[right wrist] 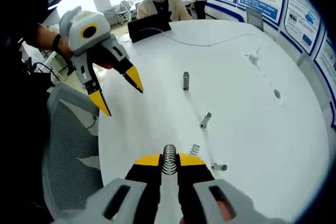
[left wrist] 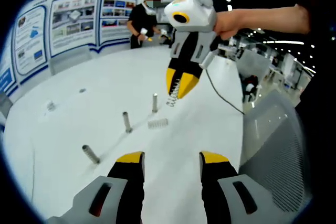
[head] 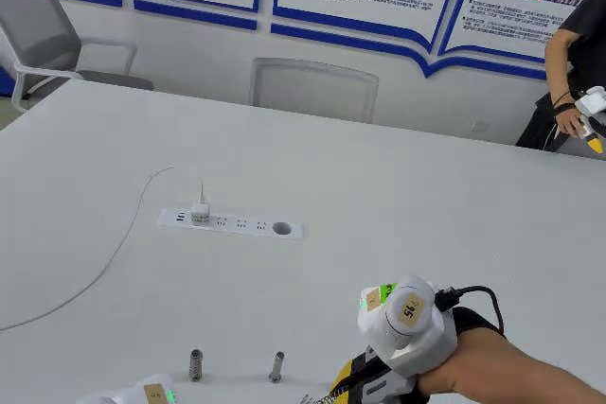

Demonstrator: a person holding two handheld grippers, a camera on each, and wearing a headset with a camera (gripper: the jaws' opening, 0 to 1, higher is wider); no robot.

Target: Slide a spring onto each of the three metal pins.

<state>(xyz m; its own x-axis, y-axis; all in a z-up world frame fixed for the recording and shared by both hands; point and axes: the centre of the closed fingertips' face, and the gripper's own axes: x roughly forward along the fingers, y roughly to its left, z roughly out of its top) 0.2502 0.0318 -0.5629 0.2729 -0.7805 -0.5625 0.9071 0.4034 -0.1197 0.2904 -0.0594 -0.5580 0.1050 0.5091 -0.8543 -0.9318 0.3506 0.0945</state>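
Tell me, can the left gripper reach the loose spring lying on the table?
Probably yes. The left gripper is open and empty, and the loose spring lies on bare table ahead of its jaws. The right gripper, holding another spring, hangs just above and could crowd it.

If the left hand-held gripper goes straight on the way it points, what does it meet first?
Probably the loose spring lying on the table, just ahead of the left hand-held gripper; depth is unclear.
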